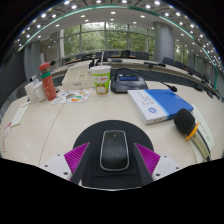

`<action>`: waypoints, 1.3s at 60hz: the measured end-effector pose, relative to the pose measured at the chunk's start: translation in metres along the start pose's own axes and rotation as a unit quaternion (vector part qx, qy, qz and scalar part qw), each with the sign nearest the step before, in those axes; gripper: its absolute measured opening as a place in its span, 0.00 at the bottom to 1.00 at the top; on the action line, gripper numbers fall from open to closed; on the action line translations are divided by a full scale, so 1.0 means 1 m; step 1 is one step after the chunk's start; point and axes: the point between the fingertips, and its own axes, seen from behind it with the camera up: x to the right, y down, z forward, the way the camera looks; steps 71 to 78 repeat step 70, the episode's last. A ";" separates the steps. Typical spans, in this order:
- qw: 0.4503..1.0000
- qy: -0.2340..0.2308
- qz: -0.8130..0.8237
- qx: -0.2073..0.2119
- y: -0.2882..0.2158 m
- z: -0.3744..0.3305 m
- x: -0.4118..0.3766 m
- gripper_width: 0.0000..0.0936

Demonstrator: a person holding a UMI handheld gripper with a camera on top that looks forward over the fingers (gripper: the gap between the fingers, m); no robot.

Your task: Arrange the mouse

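Observation:
A black computer mouse (113, 150) with a silver rim lies on a dark rounded mat (113, 128) on the beige table (60, 130). My gripper (112, 158) is open and low over the mat. The mouse stands between the pink pads, with a narrow dark gap on each side. The left fingertip (77, 157) and the right fingertip (148, 157) flank the rear half of the mouse. Neither pad touches its sides. The front of the mouse points away from me.
A blue and white book (160, 103) lies ahead to the right, with a black and yellow object (187, 124) beside it. Farther off stand a white and green cup (101, 80), a red bottle (47, 80) and a dark tray (127, 83). Windows lie beyond.

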 end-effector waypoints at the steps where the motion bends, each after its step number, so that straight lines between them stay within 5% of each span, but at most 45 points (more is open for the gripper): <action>1: 1.000 0.000 0.000 0.000 -0.001 -0.004 0.000 0.90; 22: 0.998 0.046 -0.012 0.047 -0.018 -0.167 -0.014 0.92; 45: 0.994 0.074 -0.015 0.080 0.042 -0.362 -0.050 0.92; 78: 0.991 0.080 -0.019 0.103 0.059 -0.421 -0.064 0.92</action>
